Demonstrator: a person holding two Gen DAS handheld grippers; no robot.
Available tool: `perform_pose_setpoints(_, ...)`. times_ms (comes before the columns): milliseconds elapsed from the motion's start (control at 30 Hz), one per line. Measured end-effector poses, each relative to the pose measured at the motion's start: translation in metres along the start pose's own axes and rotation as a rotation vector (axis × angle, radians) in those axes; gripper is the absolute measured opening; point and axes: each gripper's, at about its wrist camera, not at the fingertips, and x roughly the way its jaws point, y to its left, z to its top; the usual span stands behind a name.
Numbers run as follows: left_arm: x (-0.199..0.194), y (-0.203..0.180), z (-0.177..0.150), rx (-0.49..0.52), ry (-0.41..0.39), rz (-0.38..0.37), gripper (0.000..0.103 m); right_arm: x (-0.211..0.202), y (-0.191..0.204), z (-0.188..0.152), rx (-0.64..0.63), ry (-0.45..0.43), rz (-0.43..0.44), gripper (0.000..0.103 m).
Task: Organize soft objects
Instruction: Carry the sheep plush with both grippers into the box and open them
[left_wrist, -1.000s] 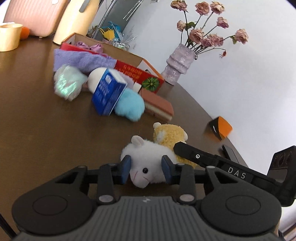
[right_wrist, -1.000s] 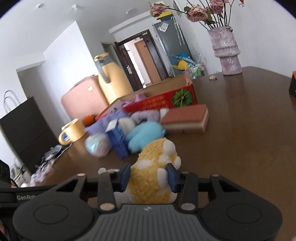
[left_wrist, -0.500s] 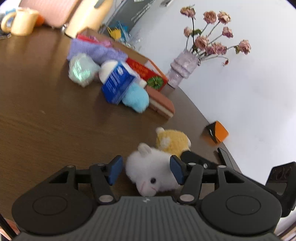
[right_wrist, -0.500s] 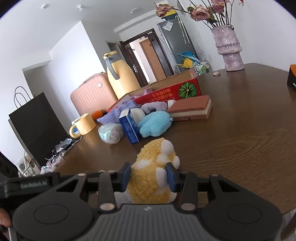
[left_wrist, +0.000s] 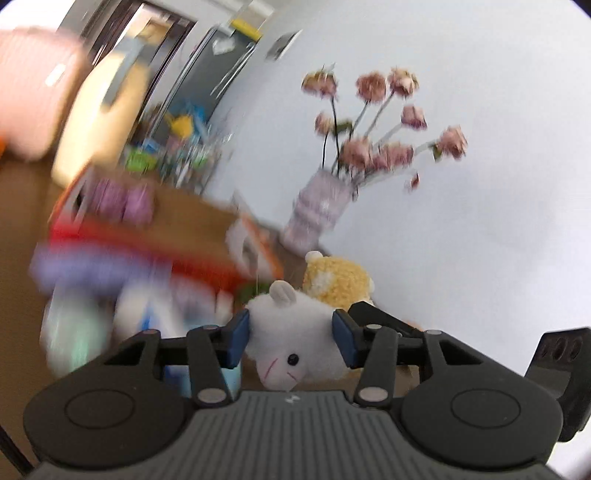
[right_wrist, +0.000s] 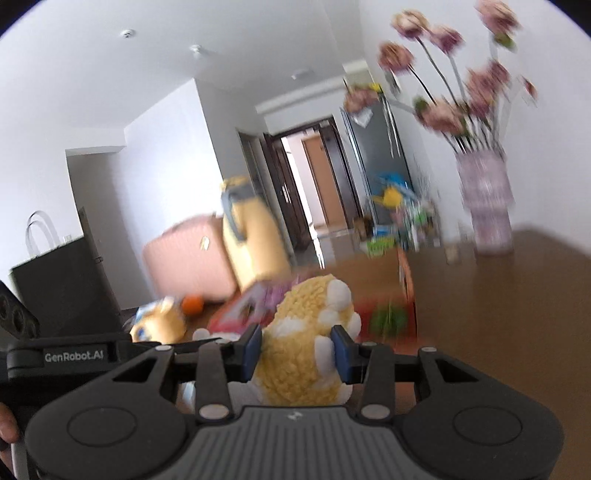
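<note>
My left gripper (left_wrist: 291, 341) is shut on a white plush sheep (left_wrist: 295, 332), held off the table with its face toward the camera. My right gripper (right_wrist: 297, 349) is shut on a yellow plush sheep (right_wrist: 306, 347), also lifted; it shows beside the white one in the left wrist view (left_wrist: 336, 282). Both views are motion-blurred. The open red cardboard box (left_wrist: 147, 225) lies ahead on the brown table; it also shows in the right wrist view (right_wrist: 388, 295). Purple soft items (left_wrist: 118, 199) sit inside it.
A blurred pile of soft items and a blue carton (left_wrist: 122, 314) lies in front of the box. A vase of pink flowers (left_wrist: 325, 206) stands at the back right. A pink suitcase (right_wrist: 184, 266), a yellow jug (right_wrist: 255, 243) and a mug (right_wrist: 159, 325) stand at the left.
Both grippers have risen from the table and swung toward the red box, each carrying its plush sheep. The left jaws, wider half a second ago, now press on the white sheep.
</note>
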Motion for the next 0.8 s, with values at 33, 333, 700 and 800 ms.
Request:
perform_pose_setpoints(33, 0.017, 0.003, 0.02, -0.013, 0.01, -0.002, 0.049, 0.018, -0.007, 0.02, 0.004, -0.002, 0.0, 0.04)
perform_pose_setpoints(333, 0.183, 0.076, 0.086, -0.18, 0.191, 0.136, 0.048, 0.204, -0.102, 0.083, 0.167, 0.201, -0.006, 0.04)
perform_pose_setpoints(700, 0.226, 0.088, 0.064, -0.106, 0.302, 0.213, 0.054, 0.244, -0.104, 0.046, -0.02, 0.298, -0.182, 0.043)
perform_pose_setpoints(800, 0.204, 0.073, 0.076, -0.05, 0.259, 0.215, 0.056, 0.231, -0.088, 0.057, -0.078, 0.265, -0.215, 0.051)
